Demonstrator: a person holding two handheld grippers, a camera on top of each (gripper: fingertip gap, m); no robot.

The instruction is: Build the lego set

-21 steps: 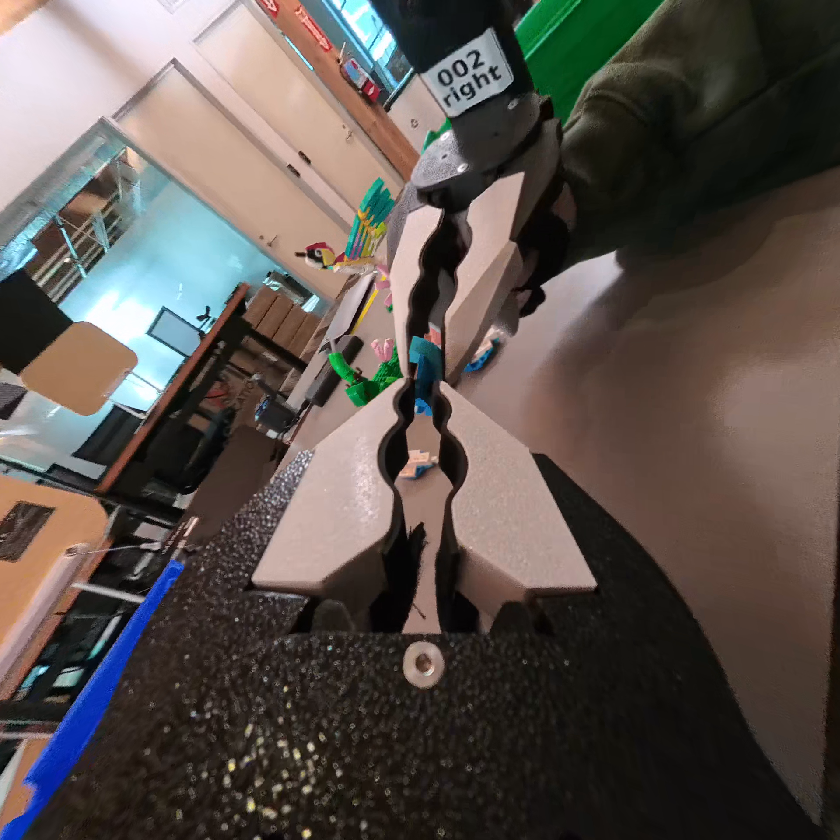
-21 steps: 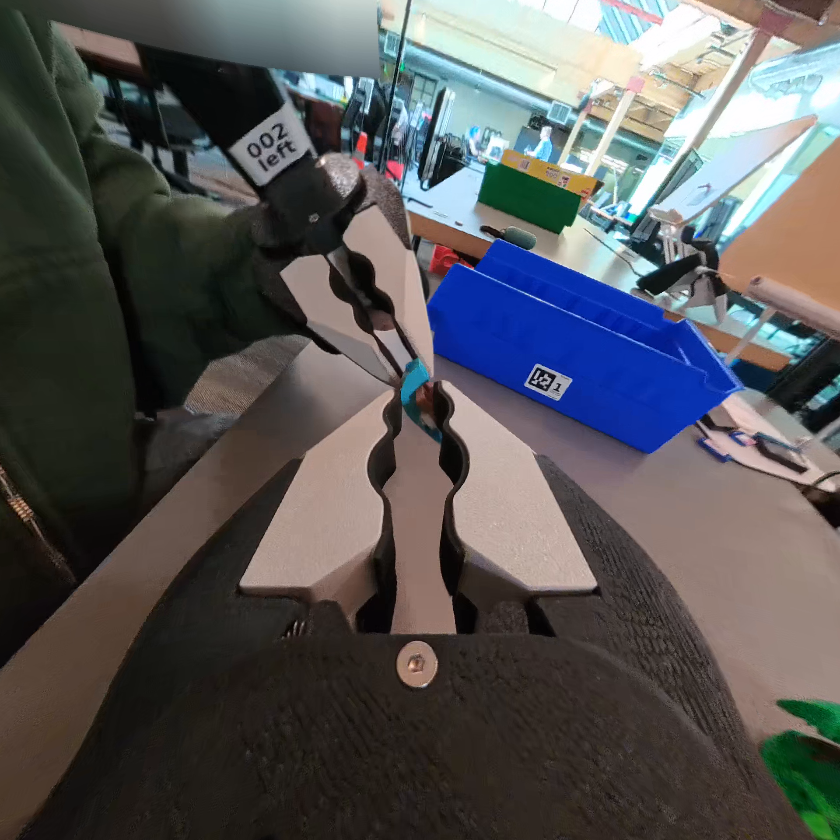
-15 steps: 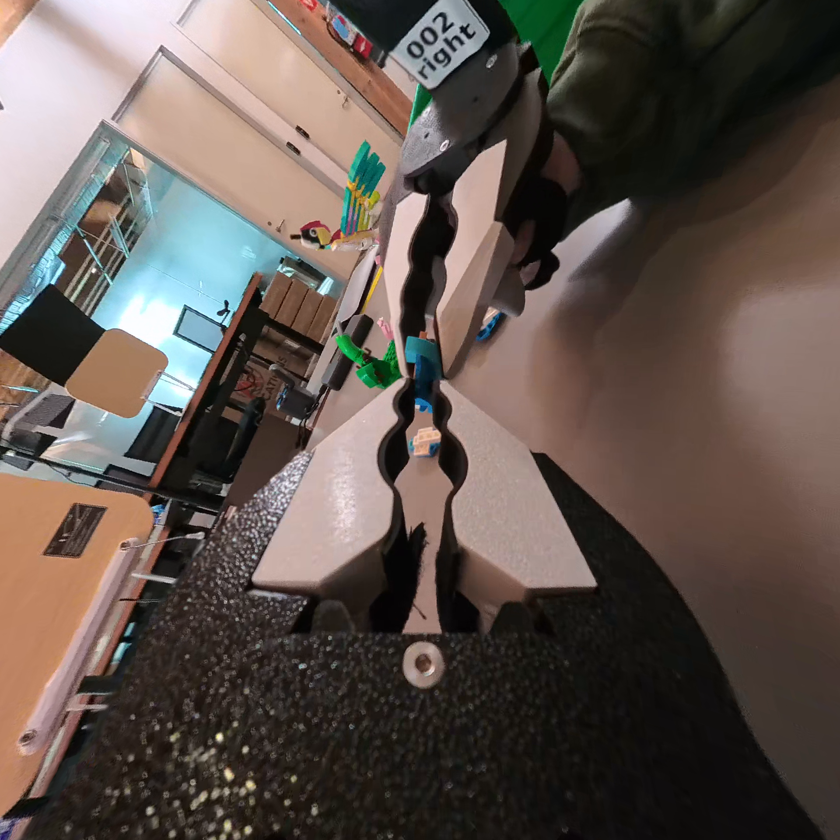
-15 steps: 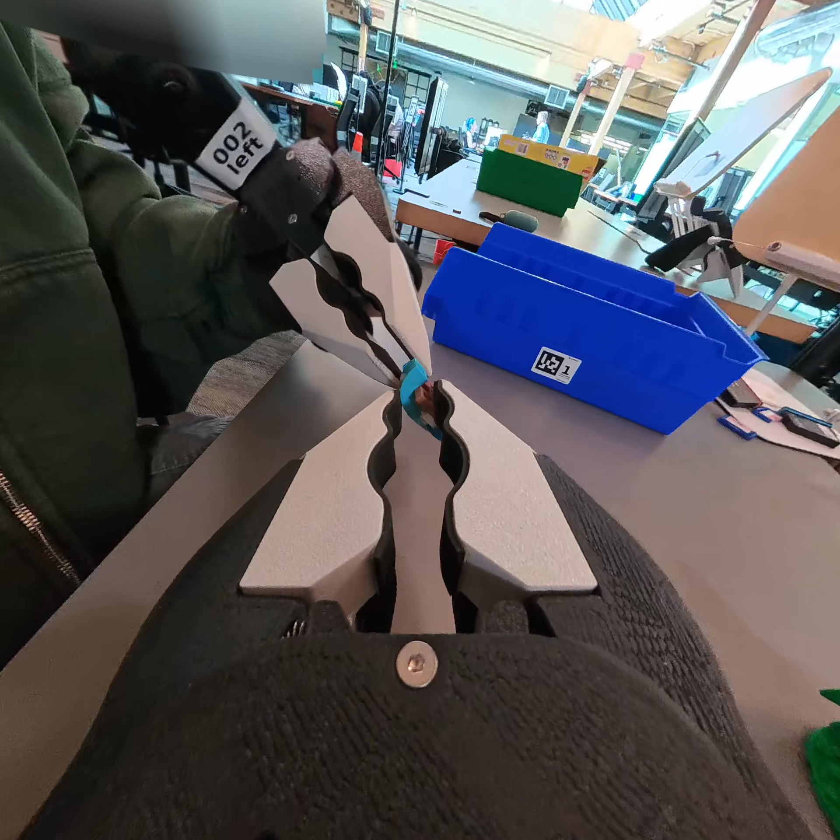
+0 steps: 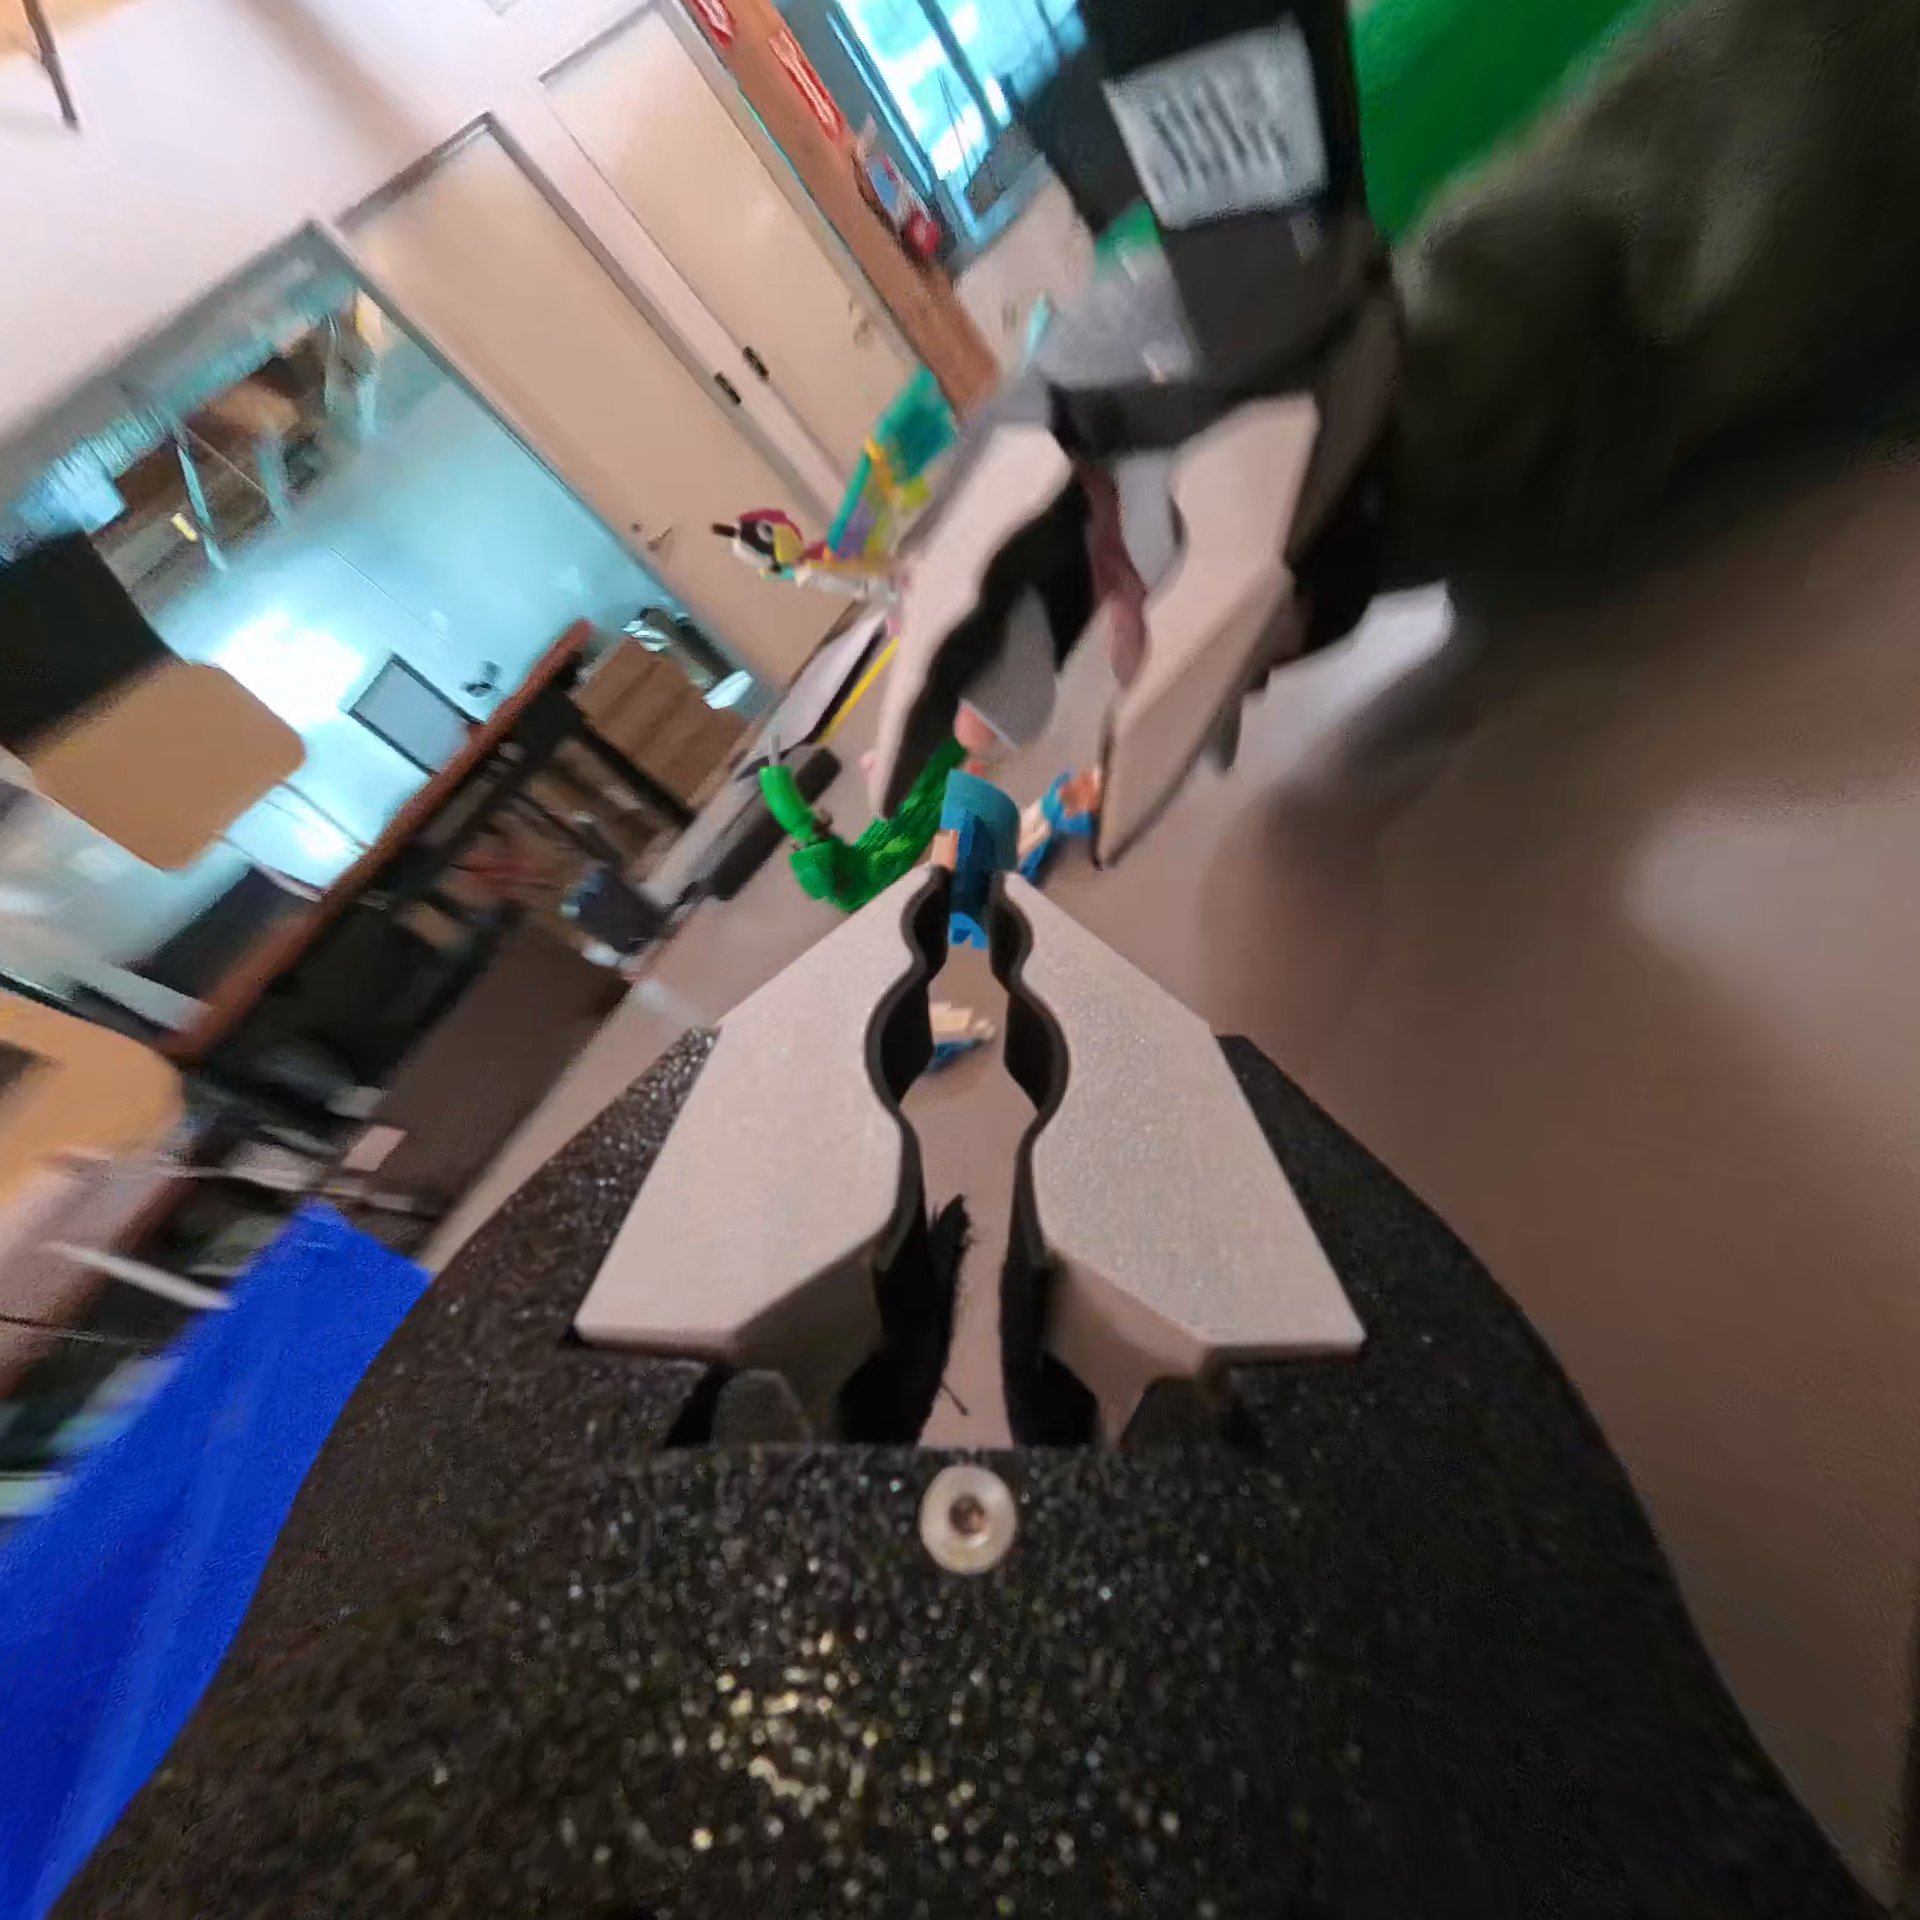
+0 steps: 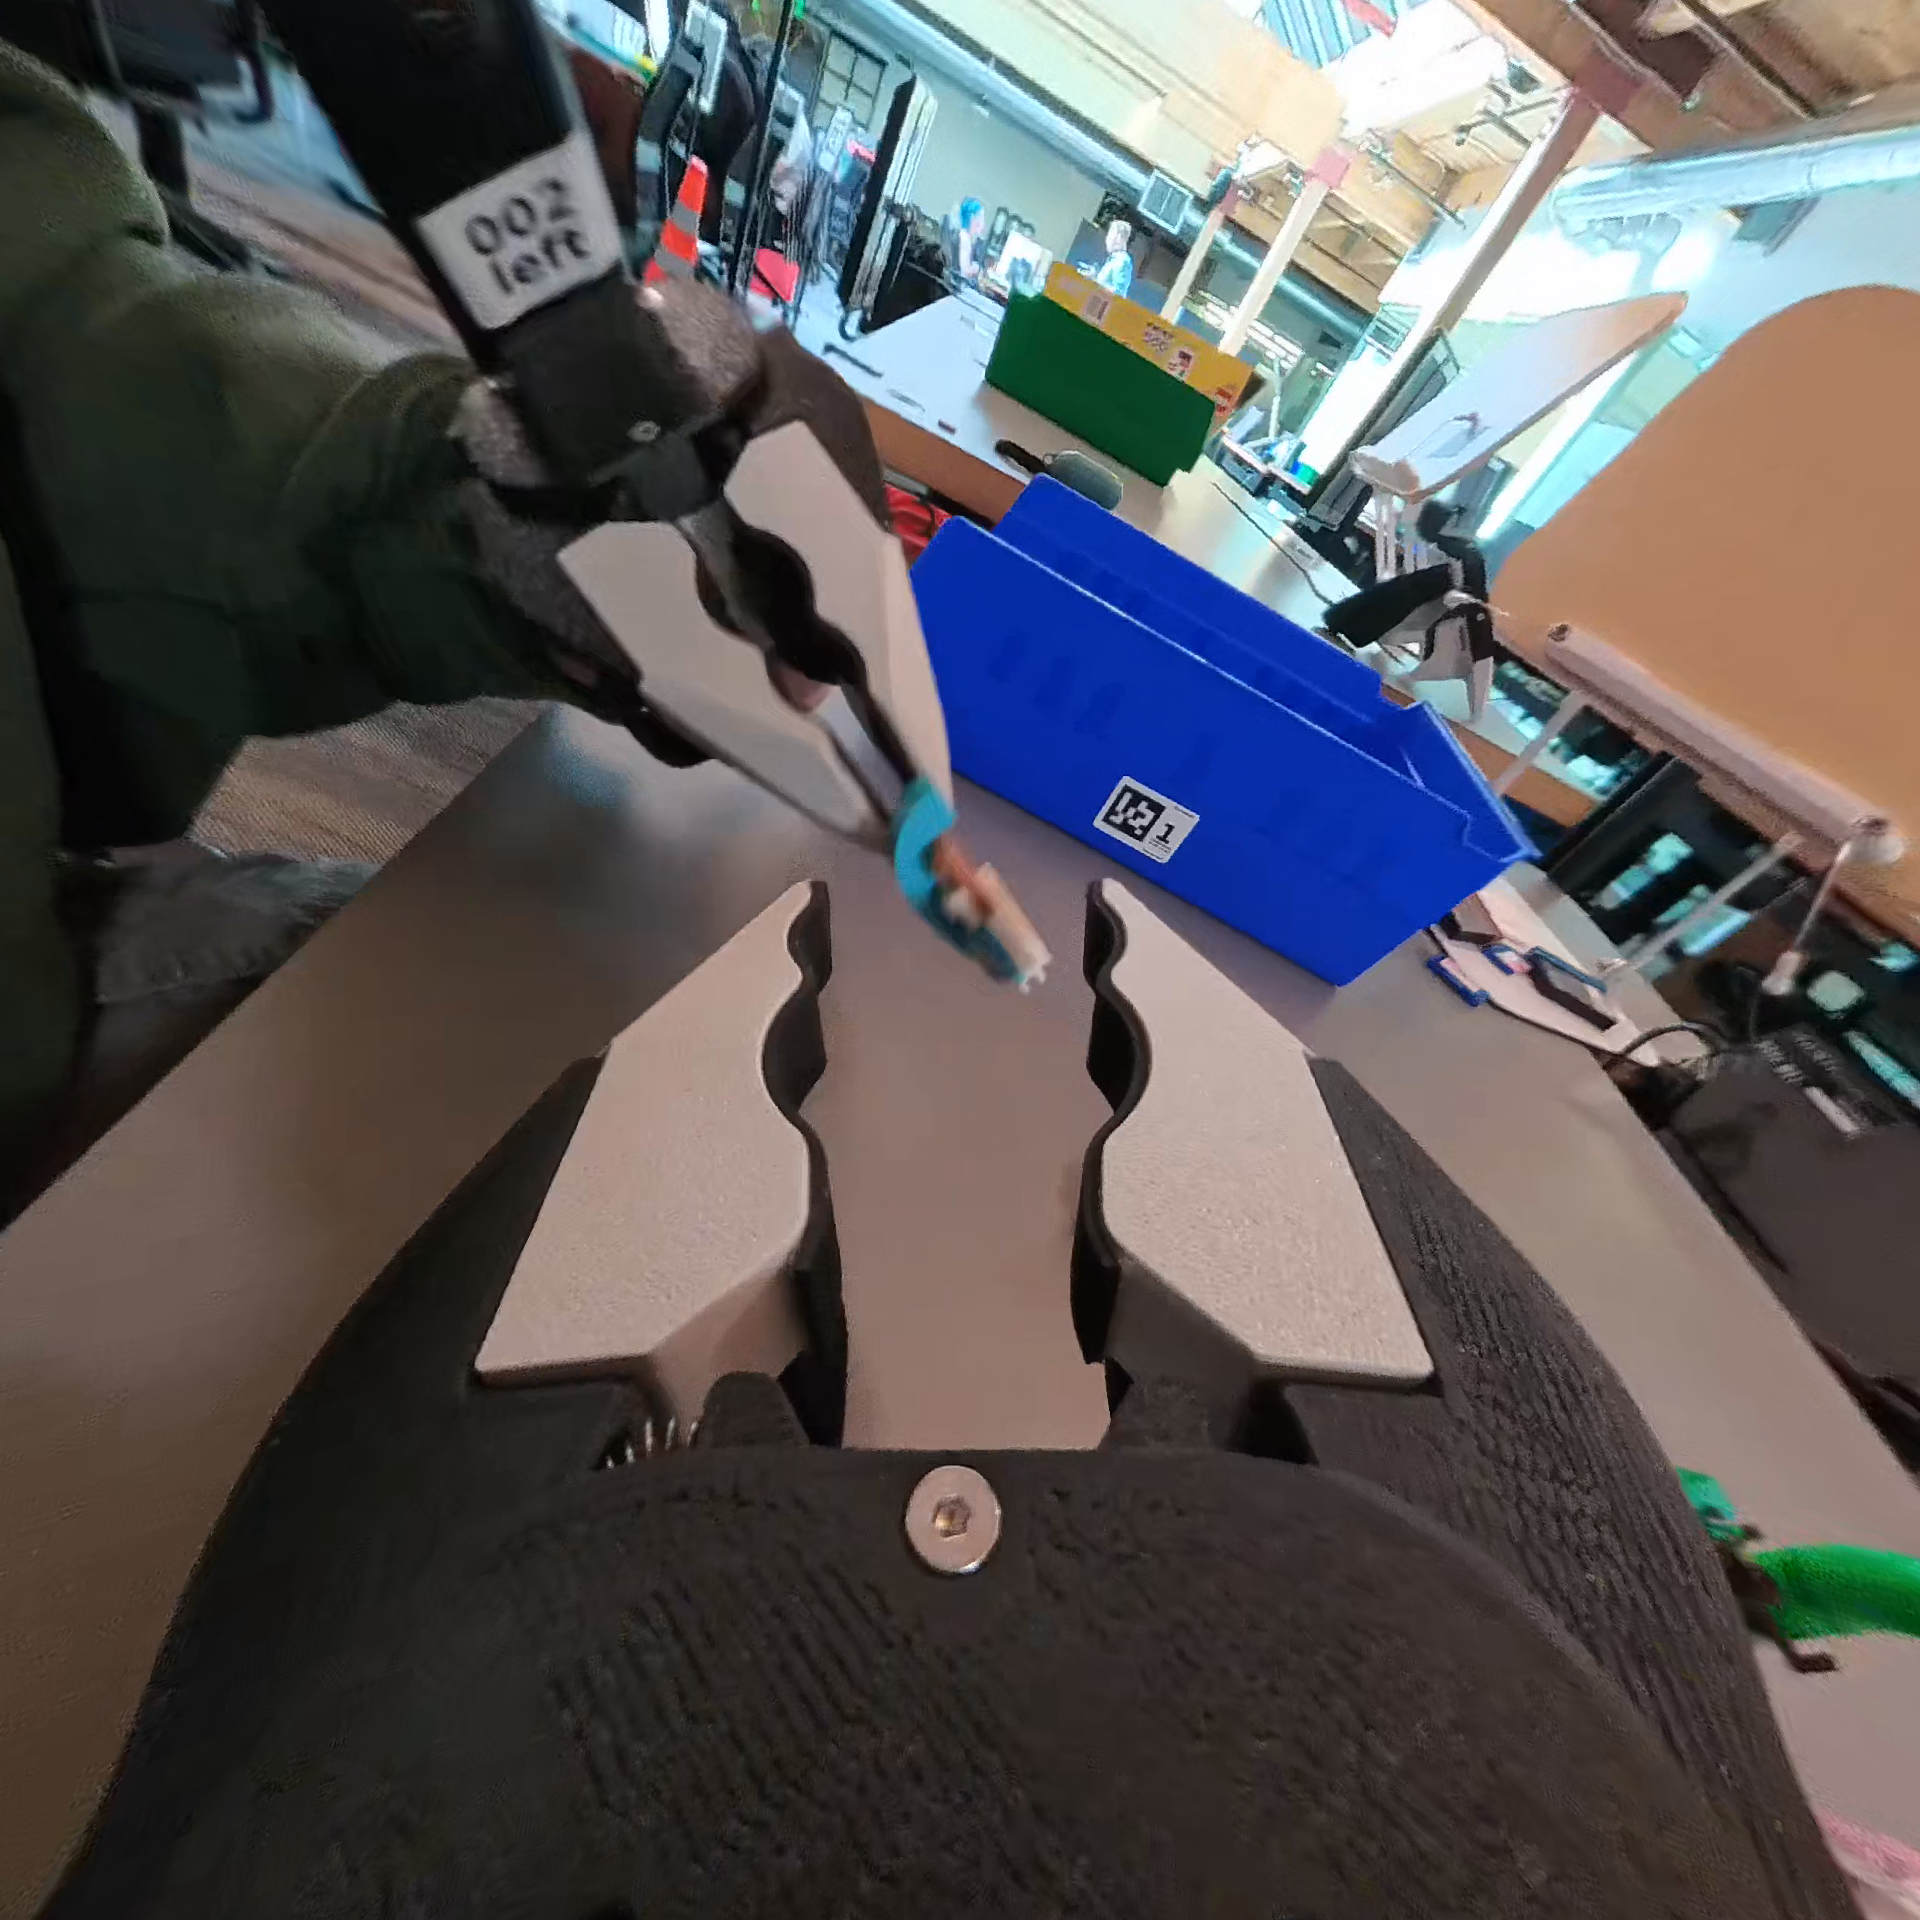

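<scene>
Above smooth grey desk [image 6: 312, 1039], left hand-held gripper [image 6: 914, 805] pinches small teal-and-tan toy brick piece [image 6: 961, 899]; right hand-held gripper [image 6: 951, 920] spread wide just beside it, not touching. Blue plastic bin [image 6: 1195, 727] behind on desk; open workshop room beyond.

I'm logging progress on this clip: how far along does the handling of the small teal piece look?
Done: right gripper is open and apart from the teal piece. In hand: left gripper is shut on it above the grey table. Left: blue bin shows nothing inside.
</scene>
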